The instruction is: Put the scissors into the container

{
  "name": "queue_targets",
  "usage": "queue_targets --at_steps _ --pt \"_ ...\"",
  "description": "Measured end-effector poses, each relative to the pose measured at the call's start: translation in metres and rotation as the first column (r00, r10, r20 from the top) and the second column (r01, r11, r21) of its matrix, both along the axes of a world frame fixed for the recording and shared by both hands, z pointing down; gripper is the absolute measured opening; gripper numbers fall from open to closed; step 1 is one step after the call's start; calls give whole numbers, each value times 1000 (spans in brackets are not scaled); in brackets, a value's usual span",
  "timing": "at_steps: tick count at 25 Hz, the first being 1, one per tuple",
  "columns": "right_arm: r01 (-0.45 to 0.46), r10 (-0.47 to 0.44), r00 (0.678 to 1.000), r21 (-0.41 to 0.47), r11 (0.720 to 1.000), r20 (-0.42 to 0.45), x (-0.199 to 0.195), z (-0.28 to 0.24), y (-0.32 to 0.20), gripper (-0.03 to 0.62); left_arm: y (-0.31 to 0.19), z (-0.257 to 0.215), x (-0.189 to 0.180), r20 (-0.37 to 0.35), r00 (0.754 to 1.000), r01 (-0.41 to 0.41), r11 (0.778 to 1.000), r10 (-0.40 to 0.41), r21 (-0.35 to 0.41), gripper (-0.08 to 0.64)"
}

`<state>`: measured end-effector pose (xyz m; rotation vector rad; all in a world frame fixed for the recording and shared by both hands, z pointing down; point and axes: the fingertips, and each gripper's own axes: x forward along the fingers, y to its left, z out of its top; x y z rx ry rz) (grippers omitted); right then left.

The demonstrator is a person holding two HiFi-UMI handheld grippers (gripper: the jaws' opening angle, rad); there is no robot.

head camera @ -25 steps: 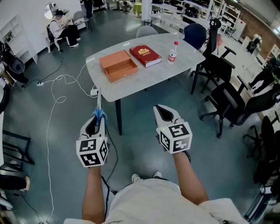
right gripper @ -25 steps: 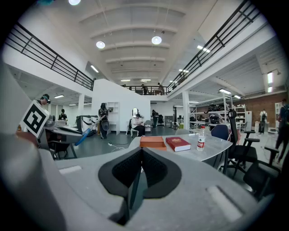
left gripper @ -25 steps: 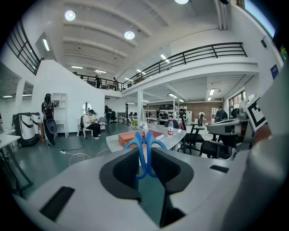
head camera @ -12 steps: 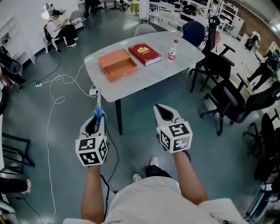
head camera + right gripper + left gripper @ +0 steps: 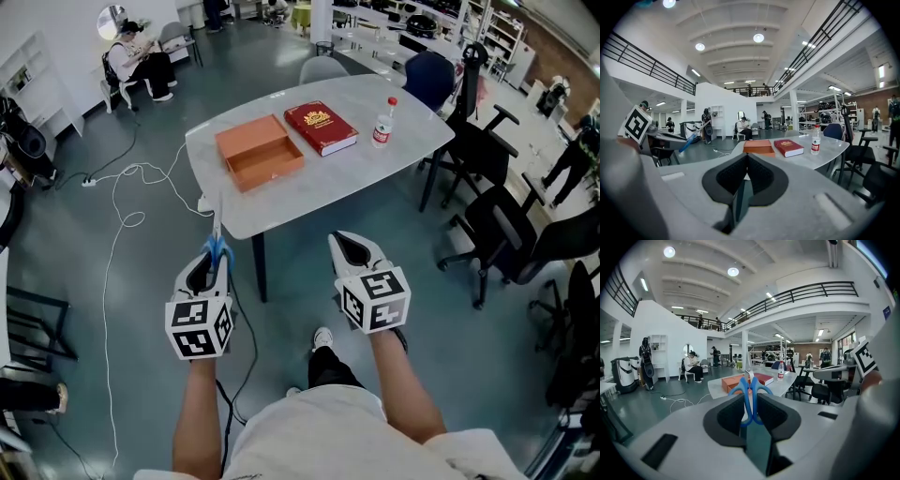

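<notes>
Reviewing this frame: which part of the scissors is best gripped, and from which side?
Probably the blue handle end, taken from behind. That is how the left tongs hold the scissors: shut on the handle loops, blades pointing ahead toward the orange container. The loops are the broader, blunt end, and the narrow blades stay free to enter the open top first.

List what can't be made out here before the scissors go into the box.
- Scissors: left gripper view, handle ends sunk between the left gripper's jaws.
- Box: left gripper view, partly covered by the scissors; its near wall hides the inside.
- Book title and bottle label: too small in every view.
- Table far legs: head view, hidden under its top.
</notes>
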<state>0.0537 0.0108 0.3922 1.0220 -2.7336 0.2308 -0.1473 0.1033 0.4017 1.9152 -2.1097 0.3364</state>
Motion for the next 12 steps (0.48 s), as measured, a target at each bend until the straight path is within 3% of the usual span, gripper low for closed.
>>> queue_targets --at_steps 12 --pt "38 -38 999 -22 999 -3 -20 3 -118 5 -107 9 -15 0 999 41 998 -41 -44 81"
